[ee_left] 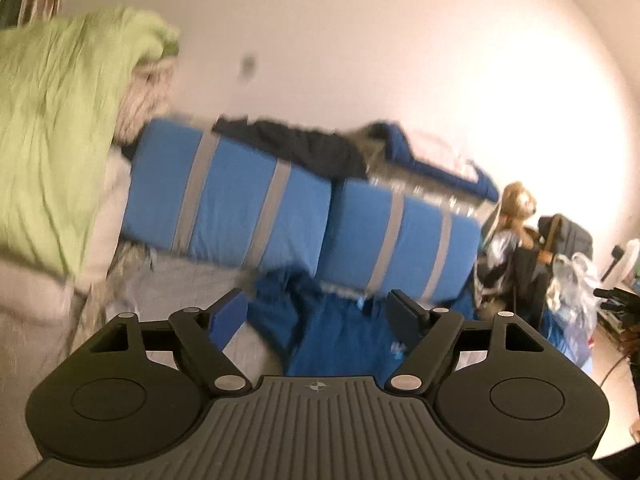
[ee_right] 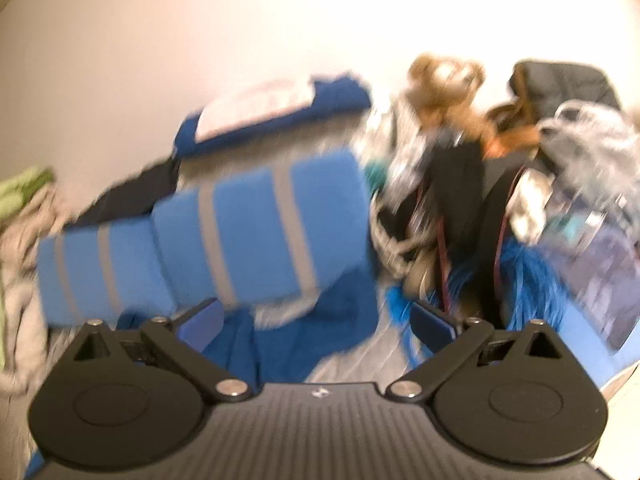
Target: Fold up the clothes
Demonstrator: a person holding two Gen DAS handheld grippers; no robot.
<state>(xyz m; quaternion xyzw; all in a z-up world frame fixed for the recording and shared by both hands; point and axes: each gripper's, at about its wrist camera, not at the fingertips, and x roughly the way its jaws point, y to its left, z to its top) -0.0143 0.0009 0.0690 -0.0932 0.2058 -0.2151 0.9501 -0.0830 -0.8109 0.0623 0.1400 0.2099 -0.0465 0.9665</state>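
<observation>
— Both tongs were spread wide, the left tongs [ee_left: 316,304] and the right tongs [ee_right: 316,316], pinching nothing.

— Where were the clothes?

— A dark blue shirt [ee_left: 336,332] lay crumpled just under them, by the striped blue cushions [ee_left: 240,200]. Maybe they hung there to grab it. A green blanket [ee_left: 60,128] was piled off left.

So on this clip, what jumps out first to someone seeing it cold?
The bright blue cushions with grey stripes stretching across the middle, with dark clothes draped on top. Next, the big light green blanket heaped at far left, and a dark blue garment lying crumpled just ahead of the open left gripper. The right gripper, also open, faces a cluttered pile of bags on the right.
</observation>
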